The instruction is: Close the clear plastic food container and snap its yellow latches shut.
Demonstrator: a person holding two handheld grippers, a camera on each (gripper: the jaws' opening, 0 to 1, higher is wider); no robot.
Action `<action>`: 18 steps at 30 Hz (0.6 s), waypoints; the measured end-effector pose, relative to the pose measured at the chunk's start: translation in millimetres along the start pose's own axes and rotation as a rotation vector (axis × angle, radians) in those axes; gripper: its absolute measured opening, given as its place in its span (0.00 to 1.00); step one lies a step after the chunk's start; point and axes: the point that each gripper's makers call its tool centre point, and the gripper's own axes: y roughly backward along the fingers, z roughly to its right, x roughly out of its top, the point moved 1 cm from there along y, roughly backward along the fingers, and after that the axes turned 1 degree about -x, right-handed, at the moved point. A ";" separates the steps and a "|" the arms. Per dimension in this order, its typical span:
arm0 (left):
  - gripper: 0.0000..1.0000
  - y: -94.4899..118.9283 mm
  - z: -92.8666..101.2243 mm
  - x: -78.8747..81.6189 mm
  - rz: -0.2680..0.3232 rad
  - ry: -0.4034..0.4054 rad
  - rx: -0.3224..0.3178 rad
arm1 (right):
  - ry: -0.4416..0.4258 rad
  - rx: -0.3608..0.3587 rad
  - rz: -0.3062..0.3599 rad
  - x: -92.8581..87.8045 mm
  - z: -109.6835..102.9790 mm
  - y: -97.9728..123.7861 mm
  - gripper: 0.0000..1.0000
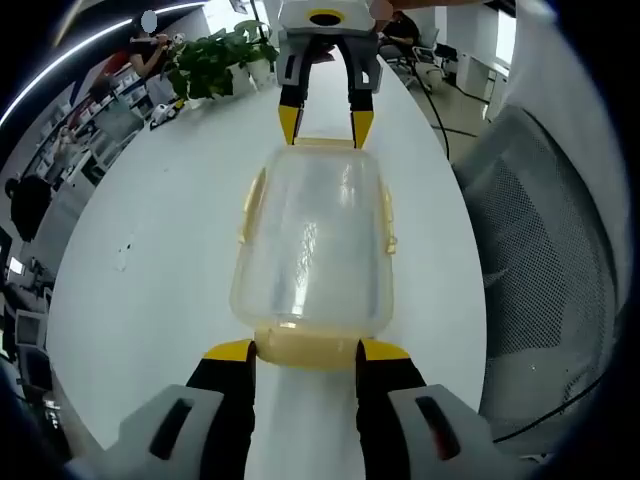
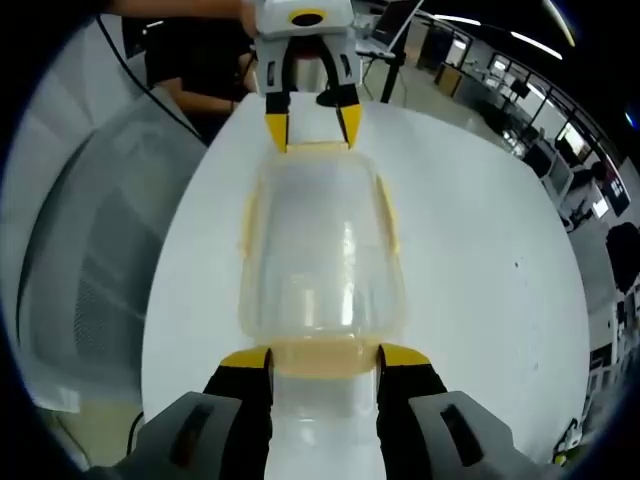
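1. The container [image 1: 312,240] lies on the white table [image 1: 150,300], lid on, its long axis running straight between the two grippers, which face each other across it.
2. In the left gripper view, the left gripper [image 1: 305,352] sits at 6 o'clock, jaws apart, tips straddling the near end latch [image 1: 305,348]. The right gripper [image 1: 325,125] stands at 12 o'clock, jaws apart, at the far end latch [image 1: 322,143].
3. In the right gripper view, the right gripper [image 2: 325,358] has its tips either side of its own near latch [image 2: 322,358]; the left gripper [image 2: 308,127] is at 12 o'clock.
4. Each gripper is equally close to its own end; neither is seen clamped on anything.
5. Side latches [image 1: 252,205] at 9 and 3 o'clock appear flared outward, judged not yet snapped.
6. Surroundings: a plant [image 1: 215,60] at 11 o'clock and a mesh chair [image 1: 545,260] at 3 o'clock, both well apart. Nothing obstructs the ends.
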 end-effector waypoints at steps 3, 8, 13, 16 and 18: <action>0.38 -3.9 -0.1 6.0 0.001 -0.002 -0.002 | -0.002 0.000 -0.003 -7.5 0.7 3.3 0.39; 0.38 -9.9 -1.1 16.2 0.003 -0.005 -0.004 | -0.004 -0.002 -0.007 -16.8 2.2 9.1 0.39; 0.38 -16.2 -1.1 26.7 0.003 -0.005 -0.007 | -0.007 -0.002 -0.010 -27.6 3.6 14.4 0.39; 0.38 -19.4 -0.6 31.9 0.004 -0.005 -0.010 | -0.010 -0.002 -0.010 -33.3 3.0 16.8 0.39; 0.38 -21.9 0.2 35.8 0.005 -0.006 -0.012 | -0.012 0.000 -0.010 -37.9 2.9 18.4 0.39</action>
